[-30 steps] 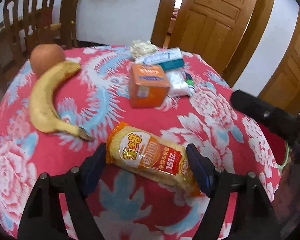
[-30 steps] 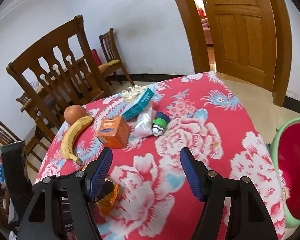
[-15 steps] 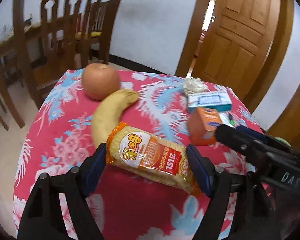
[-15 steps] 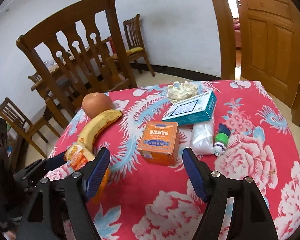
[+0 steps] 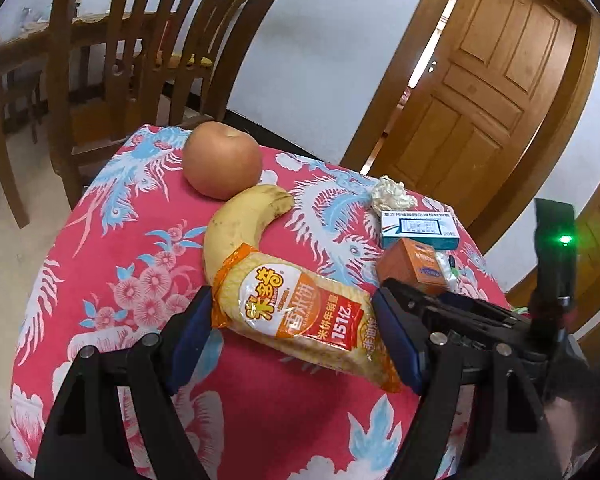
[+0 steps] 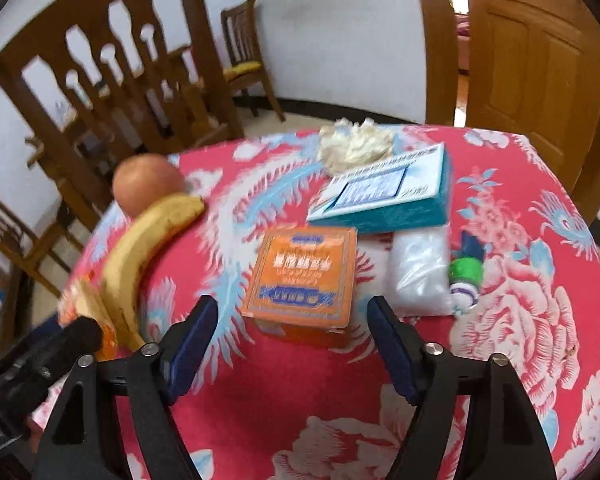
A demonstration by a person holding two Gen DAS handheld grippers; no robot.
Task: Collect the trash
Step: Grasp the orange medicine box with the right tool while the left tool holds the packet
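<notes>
My left gripper [image 5: 296, 332] is shut on an orange and yellow snack packet [image 5: 300, 312] and holds it above the red flowered tablecloth [image 5: 100, 264]. The packet also shows at the left edge of the right wrist view [image 6: 86, 312]. My right gripper [image 6: 292, 336] is open and empty, just in front of an orange box [image 6: 306, 276]. Behind the box lie a teal and white box [image 6: 388, 196], a crumpled white tissue [image 6: 356, 144], a clear plastic bag [image 6: 418, 272] and a small green and purple wrapper [image 6: 466, 276].
A banana [image 5: 236, 220] and an apple [image 5: 220, 164] lie at the table's left side. Wooden chairs [image 5: 112, 60] stand behind the table. A wooden door [image 5: 484, 80] is at the back right. The right gripper's body [image 5: 460, 316] shows in the left wrist view.
My left gripper has swung left with the snack packet still in it. My right gripper has moved forward and left, from the table's bare middle up to the orange box.
</notes>
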